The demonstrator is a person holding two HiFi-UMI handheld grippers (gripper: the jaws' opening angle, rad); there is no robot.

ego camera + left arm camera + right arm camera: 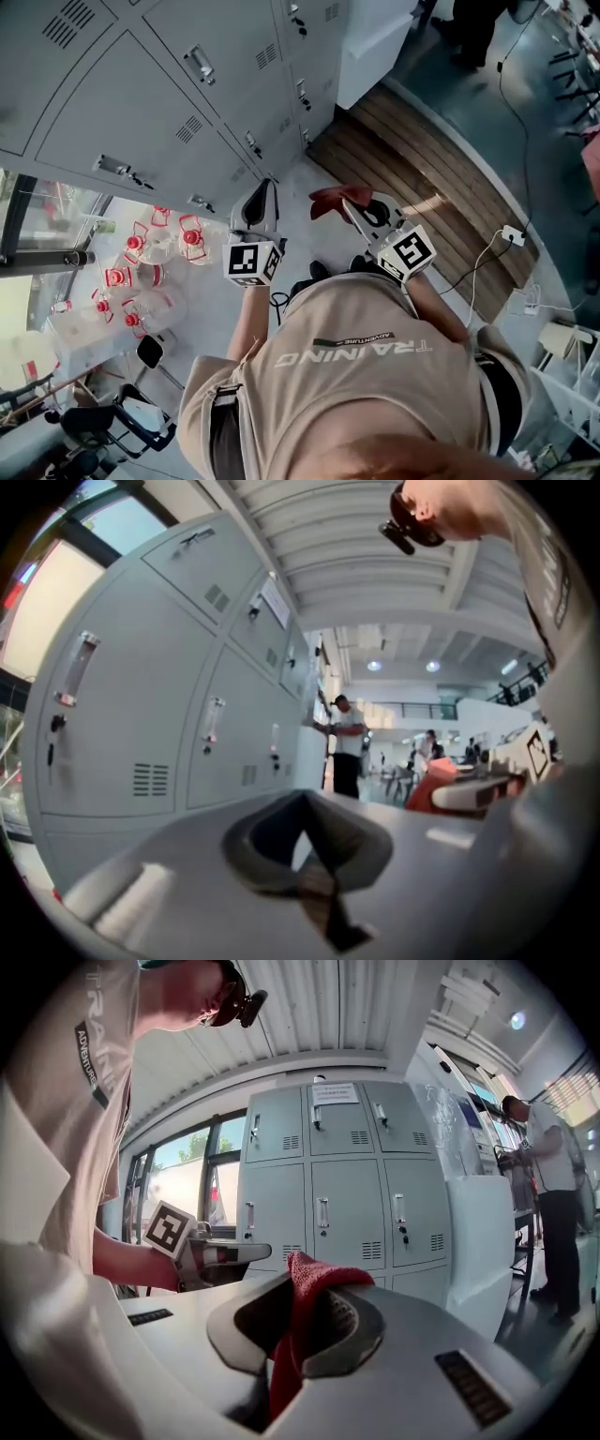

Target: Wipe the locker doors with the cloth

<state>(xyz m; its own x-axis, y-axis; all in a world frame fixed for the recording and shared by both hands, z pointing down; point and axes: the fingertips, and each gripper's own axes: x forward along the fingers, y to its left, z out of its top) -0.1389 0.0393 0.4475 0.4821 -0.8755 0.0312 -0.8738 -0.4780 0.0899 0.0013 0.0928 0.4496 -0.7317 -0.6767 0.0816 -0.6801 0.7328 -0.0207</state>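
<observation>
While clamping cloth, right hand-held gripper outstretched

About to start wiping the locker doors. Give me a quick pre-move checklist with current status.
1. Red cloth clamped in right hand-held gripper: ok.
2. Left hand-held gripper shut, holding nothing: ok.
3. Cloth against the locker doors: not ok, it is held apart from them.
4. Visible locker doors closed: ok.
5. Bystander away from the doors ahead: ok, the bystander stands off to the right.
</observation>
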